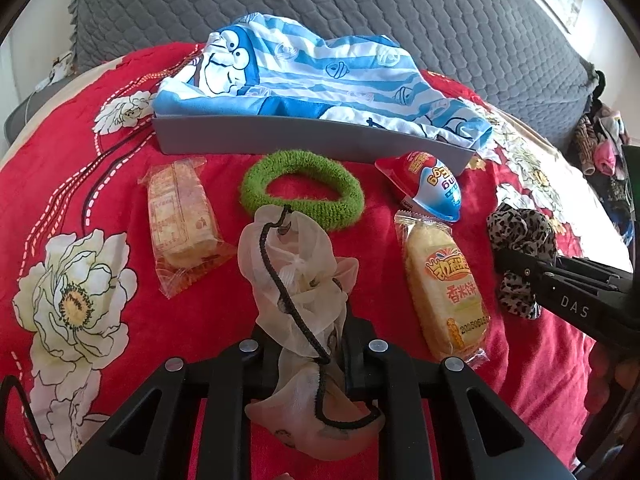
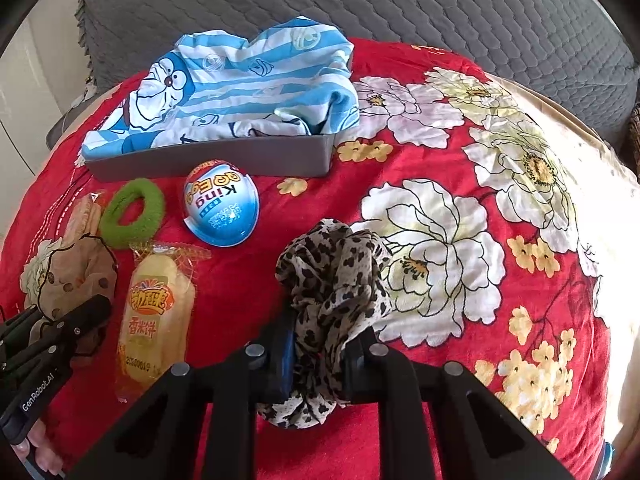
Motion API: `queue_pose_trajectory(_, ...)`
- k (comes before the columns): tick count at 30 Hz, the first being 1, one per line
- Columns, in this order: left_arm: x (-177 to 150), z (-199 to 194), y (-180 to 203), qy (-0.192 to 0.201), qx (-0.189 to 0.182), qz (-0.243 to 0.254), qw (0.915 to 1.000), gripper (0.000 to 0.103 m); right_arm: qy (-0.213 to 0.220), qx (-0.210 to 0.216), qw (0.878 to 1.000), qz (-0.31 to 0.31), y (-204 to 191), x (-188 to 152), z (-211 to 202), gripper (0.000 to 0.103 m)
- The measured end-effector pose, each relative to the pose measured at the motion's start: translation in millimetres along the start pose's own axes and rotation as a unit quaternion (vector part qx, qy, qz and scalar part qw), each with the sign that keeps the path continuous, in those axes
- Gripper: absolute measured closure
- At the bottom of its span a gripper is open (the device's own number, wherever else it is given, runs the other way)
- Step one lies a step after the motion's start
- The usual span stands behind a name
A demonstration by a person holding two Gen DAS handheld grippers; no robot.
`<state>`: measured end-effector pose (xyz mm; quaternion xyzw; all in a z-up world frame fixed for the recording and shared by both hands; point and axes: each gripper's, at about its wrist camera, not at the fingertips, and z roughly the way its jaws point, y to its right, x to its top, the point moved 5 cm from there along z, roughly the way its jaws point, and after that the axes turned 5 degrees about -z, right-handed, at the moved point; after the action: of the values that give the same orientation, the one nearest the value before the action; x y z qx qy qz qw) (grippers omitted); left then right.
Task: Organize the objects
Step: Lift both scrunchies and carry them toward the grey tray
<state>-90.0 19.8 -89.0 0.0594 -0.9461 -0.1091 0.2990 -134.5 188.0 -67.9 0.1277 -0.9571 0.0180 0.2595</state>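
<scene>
only the blue cloth [image 1: 304, 80] lies in the tray [image 1: 304, 138]. the left gripper [image 1: 308, 354] clamps a cream scrunchie [image 1: 296, 280], the right gripper [image 2: 320, 354] a leopard scrunchie [image 2: 336, 280]. in front of the tray wait the green ring [image 1: 302, 188], egg [image 2: 221, 210] and two snacks [image 1: 446, 284], so most sorting seems left.

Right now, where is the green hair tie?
The green hair tie lies on the red blanket just before the grey tray, between the cracker pack and the King Egg.

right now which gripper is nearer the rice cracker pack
Left. The left gripper sits just left of the rice cracker pack; the right gripper, clamping the leopard scrunchie, is farther off on its right.
</scene>
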Motion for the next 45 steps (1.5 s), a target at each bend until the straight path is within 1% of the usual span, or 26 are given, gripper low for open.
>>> queue_pose_trajectory(6, 1.5, -4.5, -1.3, 0.003, 0.003, -0.003, 1.0, 0.083, 0.003, 0.009, 1.0, -0.009, -6.8, 1.2, -5.1, 0.085)
queue_pose_trajectory(12, 3.2, -11.5, -0.9, 0.006, 0.001, -0.001, 1.0, 0.083, 0.013, 0.022, 1.0, -0.006, -12.5, 2.3, -16.6, 0.085)
queue_pose_trajectory(19, 5.5, -22.6, 3.1, 0.018, -0.001, 0.008, 0.9998, 0.083, 0.019, 0.025, 0.999, -0.011, -23.3, -3.4, -30.3, 0.085)
queue_pose_trajectory(24, 6.3, -30.4, 7.2, 0.023, 0.002, 0.019, 0.9996, 0.083, 0.042, 0.024, 0.999, -0.002, -23.3, -3.5, -52.7, 0.085)
queue_pose_trajectory(28, 7.0, -37.1, 8.9, 0.028, 0.003, 0.023, 0.9993, 0.083, 0.059, 0.033, 0.997, 0.023, -18.2, -3.3, -69.9, 0.085)
queue_pose_trajectory(33, 6.8, -44.4, 11.0, 0.032, 0.006, 0.029, 0.9991, 0.083, 0.07, 0.022, 0.997, 0.02, -17.9, -1.5, -79.5, 0.085)
queue_pose_trajectory(39, 10.2, -55.6, 11.4, 0.043, 0.011, 0.033, 0.9985, 0.083, 0.075, 0.026, 0.997, 0.008, -26.4, -3.3, -87.7, 0.085)
queue_pose_trajectory(45, 11.4, -62.9, 11.6, 0.043, 0.012, 0.032, 0.9985, 0.083, 0.083, 0.023, 0.996, 0.003, -34.8, -5.3, -97.0, 0.085)
